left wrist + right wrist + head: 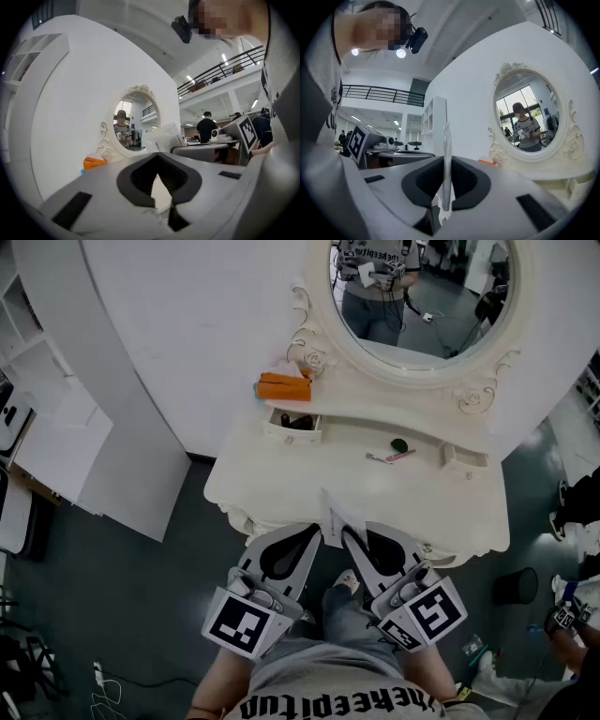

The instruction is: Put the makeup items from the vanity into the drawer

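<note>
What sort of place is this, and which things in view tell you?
Probably a bedroom-style set inside a large workshop hall: a cream vanity with an oval mirror and open drawer stands here, yet a mezzanine railing and ceiling lights show overhead.

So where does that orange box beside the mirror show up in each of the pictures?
Head view: orange box upper middle, on the vanity, left of the oval mirror.
Left gripper view: low left, below the mirror's left side.
Right gripper view: small orange sliver right of centre, at the mirror's lower left.
Shared landmark: the oval mirror.
</note>
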Demonstrator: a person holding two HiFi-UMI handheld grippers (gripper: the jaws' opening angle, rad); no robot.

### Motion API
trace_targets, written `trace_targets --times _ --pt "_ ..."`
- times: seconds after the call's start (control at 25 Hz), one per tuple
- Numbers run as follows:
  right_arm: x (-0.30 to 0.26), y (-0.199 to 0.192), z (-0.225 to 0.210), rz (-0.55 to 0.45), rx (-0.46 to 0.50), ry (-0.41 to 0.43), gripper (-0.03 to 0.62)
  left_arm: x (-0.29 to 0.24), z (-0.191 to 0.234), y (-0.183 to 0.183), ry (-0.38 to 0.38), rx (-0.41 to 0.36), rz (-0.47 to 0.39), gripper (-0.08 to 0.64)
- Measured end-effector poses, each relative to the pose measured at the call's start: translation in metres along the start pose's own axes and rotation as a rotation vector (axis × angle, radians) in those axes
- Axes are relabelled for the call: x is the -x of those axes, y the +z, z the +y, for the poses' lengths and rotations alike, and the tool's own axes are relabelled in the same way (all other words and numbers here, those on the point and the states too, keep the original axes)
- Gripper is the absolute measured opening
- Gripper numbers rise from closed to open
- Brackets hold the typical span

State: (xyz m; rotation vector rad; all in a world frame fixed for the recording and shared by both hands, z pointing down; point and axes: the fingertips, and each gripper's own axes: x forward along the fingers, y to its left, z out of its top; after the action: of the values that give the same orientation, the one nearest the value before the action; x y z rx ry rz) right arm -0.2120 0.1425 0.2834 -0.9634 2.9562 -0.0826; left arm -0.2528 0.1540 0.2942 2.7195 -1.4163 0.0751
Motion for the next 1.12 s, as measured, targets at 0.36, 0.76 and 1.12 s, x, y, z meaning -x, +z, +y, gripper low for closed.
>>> trace_targets --times 0.36,0.76,1.12 --pt "0.001 0.006 0.002 -0.005 0.013 -0.011 0.049 -0.001 -0.003 0.005 -0.023 -0.003 -0.016 0.031" --pt "-0.004 0.004 -0.010 0.005 0.006 -0.012 0.049 -0.015 0.003 0.002 -0.023 0.012 -0.005 0.031" --pt "-0.018 0.002 -0.049 0.009 -0.003 -0.032 0.052 -0.050 0.019 -0.001 -0.022 0.026 0.008 0.031"
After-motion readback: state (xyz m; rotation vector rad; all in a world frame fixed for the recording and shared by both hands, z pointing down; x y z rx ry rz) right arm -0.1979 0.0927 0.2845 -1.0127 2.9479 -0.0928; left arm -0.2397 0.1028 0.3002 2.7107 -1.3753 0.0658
